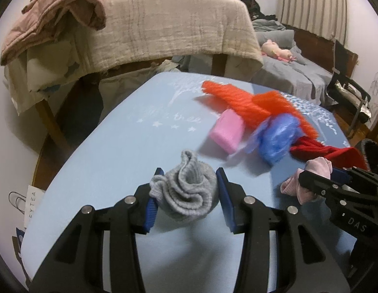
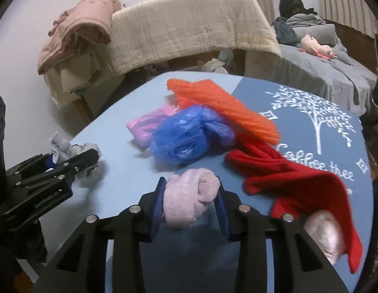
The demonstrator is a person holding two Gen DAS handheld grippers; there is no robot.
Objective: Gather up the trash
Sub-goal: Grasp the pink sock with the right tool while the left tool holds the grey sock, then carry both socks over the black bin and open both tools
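Left gripper (image 1: 187, 195) clamped on grey sock (image 1: 186, 193), right gripper (image 2: 192, 201) pinching pink sock (image 2: 190, 197) between pads; blue bag (image 2: 181, 139) just ahead

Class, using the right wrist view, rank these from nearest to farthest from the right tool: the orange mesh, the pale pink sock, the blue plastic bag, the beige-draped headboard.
1. Pale pink sock: between the fingers of the right tool.
2. Blue plastic bag: just beyond, mid-table.
3. Orange mesh: behind the bag, toward the far edge.
4. Beige-draped headboard: past the table.
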